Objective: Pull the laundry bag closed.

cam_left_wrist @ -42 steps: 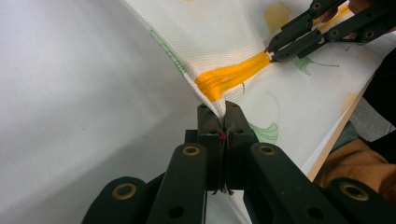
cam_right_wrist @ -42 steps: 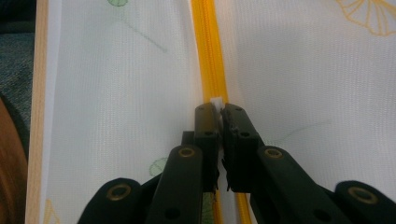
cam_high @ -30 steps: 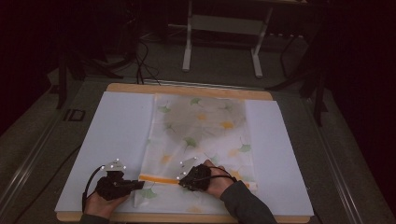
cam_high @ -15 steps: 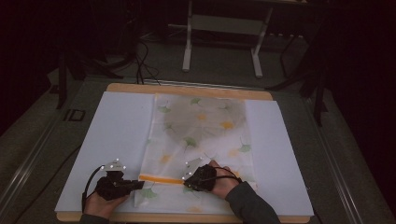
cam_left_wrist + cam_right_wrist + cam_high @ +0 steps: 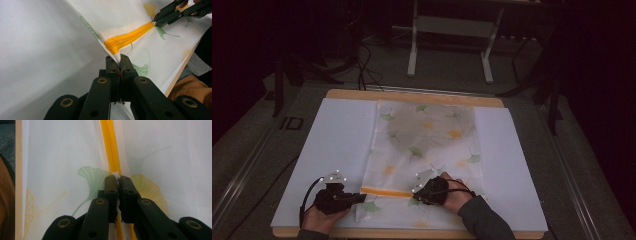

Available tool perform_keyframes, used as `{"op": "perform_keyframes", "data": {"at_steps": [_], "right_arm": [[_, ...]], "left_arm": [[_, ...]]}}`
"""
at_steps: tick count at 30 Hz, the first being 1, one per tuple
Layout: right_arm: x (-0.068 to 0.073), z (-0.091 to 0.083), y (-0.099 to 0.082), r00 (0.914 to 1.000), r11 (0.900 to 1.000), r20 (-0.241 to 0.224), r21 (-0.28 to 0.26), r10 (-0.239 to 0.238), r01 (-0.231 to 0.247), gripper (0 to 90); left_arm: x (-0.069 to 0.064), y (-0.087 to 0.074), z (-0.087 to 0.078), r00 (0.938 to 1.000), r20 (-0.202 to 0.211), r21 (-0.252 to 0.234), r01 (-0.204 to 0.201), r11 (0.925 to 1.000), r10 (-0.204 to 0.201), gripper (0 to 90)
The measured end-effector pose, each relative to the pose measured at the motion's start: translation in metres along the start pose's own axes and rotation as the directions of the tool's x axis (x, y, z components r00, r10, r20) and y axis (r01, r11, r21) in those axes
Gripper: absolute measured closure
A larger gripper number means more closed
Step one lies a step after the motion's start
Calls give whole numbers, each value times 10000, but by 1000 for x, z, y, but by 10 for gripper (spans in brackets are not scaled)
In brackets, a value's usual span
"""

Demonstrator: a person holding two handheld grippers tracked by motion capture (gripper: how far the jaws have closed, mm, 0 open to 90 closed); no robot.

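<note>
A white mesh bag (image 5: 427, 145) printed with green and yellow leaves lies flat on the white mat (image 5: 337, 150). An orange zip (image 5: 387, 191) runs across its near end. My left gripper (image 5: 361, 197) is shut on the bag's left edge at the zip's end (image 5: 117, 58), lifting the fabric a little. My right gripper (image 5: 414, 192) is shut on the small white zip pull (image 5: 115, 173), with the orange zip (image 5: 110, 145) running straight ahead of it. In the left gripper view the right gripper (image 5: 156, 22) pinches the far end of the orange zip (image 5: 127, 37).
The mat lies on a wooden board whose near edge (image 5: 412, 234) is just below my hands. Grey floor surrounds it. A white metal stand (image 5: 449, 25) and cables (image 5: 362, 60) lie beyond the far edge.
My right gripper has slid slightly to the right along the zip, showing a little more orange. The left gripper has held still.
</note>
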State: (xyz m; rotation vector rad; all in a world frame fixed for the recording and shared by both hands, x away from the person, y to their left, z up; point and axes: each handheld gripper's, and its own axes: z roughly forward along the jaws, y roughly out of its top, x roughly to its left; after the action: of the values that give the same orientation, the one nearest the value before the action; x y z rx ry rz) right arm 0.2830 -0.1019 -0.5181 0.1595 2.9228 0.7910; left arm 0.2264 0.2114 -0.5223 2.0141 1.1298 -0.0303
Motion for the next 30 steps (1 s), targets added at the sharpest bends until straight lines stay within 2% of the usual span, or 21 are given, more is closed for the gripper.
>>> {"op": "perform_keyframes", "data": {"at_steps": [12,15,25,30], "right_arm": [[-1,-5,-8,10000,10000,25,27,80,-80,863],[0,-6,-9,9999,9999,89,23,116,-116,892],[0,-7,-9,9998,9998,160,152,-92,90,900],[-2,-6,-5,9999,9989,36,453,-101,100,896]], "left_arm": [[0,0,0,10000,-7,19,-20,10000,20,884],[-1,0,0,10000,4,23,1,10000,-1,884],[0,0,0,10000,12,33,9,10000,-9,884],[0,0,0,10000,-1,41,15,10000,-15,884]]}}
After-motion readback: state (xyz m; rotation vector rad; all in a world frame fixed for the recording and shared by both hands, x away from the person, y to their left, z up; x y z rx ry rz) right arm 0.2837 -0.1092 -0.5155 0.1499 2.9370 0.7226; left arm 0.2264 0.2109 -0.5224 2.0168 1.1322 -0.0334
